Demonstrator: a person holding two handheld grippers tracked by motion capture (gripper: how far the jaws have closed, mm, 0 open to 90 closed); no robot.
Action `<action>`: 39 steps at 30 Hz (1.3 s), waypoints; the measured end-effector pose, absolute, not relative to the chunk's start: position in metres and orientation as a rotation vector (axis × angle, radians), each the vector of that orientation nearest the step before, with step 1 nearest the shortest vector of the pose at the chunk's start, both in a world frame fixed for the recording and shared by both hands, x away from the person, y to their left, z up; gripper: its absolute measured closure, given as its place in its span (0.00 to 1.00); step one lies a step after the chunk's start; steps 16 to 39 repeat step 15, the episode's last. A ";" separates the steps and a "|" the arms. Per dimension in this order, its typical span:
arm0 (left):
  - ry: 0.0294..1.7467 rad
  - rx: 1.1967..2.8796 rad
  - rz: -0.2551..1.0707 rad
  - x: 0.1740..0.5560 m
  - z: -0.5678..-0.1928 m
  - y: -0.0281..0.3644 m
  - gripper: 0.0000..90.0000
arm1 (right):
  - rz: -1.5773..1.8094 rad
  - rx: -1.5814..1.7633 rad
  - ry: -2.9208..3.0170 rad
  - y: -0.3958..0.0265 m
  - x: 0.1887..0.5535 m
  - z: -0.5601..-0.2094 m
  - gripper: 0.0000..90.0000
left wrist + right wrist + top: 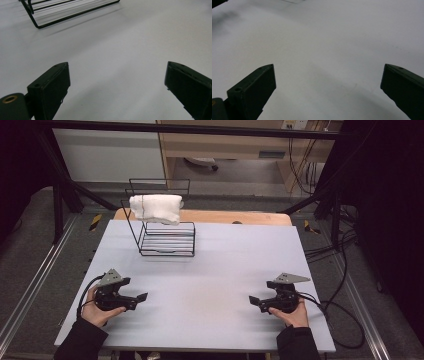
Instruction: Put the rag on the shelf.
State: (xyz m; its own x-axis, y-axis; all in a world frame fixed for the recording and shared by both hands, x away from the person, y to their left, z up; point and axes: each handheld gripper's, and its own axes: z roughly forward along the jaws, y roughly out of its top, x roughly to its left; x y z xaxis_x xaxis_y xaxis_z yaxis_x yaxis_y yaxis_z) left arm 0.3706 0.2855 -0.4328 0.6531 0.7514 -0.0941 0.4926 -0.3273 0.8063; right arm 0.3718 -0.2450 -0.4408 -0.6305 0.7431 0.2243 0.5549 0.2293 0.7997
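Right gripper with its two black jaws spread wide apart, rising from the lower corners; bare pale grey table between and beyond them, nothing held; soft shadow across the surface

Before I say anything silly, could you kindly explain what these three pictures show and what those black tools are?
A person sits at a pale grey table and holds a black two-jaw hand gripper in each hand: the left gripper and the right gripper. The high view looks down from above. The other two come from cameras riding on each gripper, looking along its jaws: left gripper, right gripper. Both stand open and hold nothing. At the table's far side stands a black wire rack with a folded white towel draped over its top rail.
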 end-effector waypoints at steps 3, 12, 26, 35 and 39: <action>0.955 2.003 0.381 0.369 -0.435 0.286 0.07 | 1.364 1.242 2.276 -0.254 0.367 -0.443 0.01; 0.955 2.007 0.378 0.367 -0.439 0.288 0.07 | 1.356 1.259 2.281 -0.256 0.366 -0.447 0.01; 0.952 2.011 0.378 0.367 -0.439 0.288 0.07 | 1.351 1.258 2.285 -0.256 0.366 -0.447 0.01; 0.952 2.011 0.378 0.367 -0.439 0.288 0.07 | 1.351 1.258 2.285 -0.256 0.366 -0.447 0.01; 0.952 2.011 0.378 0.367 -0.439 0.288 0.07 | 1.351 1.258 2.285 -0.256 0.366 -0.447 0.01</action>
